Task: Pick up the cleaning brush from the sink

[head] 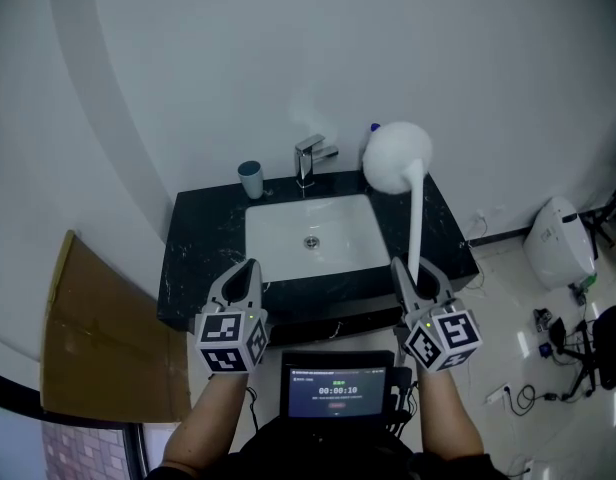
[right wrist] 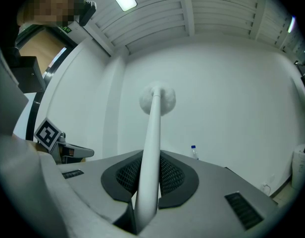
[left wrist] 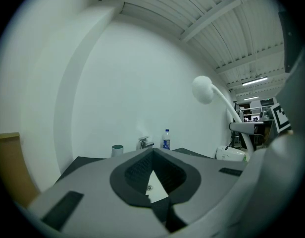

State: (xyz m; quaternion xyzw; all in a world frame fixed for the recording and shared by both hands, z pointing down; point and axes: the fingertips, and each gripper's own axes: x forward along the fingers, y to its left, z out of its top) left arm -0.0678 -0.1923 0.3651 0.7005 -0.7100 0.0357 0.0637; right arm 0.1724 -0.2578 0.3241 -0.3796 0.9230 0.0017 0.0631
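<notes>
Screen at bottom edge: timer 00:00:10; smaller lines on it unreadable.

The left gripper fills the foreground, its jaw tips meeting with nothing between them. Beyond them, the dark counter carries a cup, a faucet and a bottle along the white wall. At right, the cleaning brush stands raised, its handle running down to the right gripper.
</notes>
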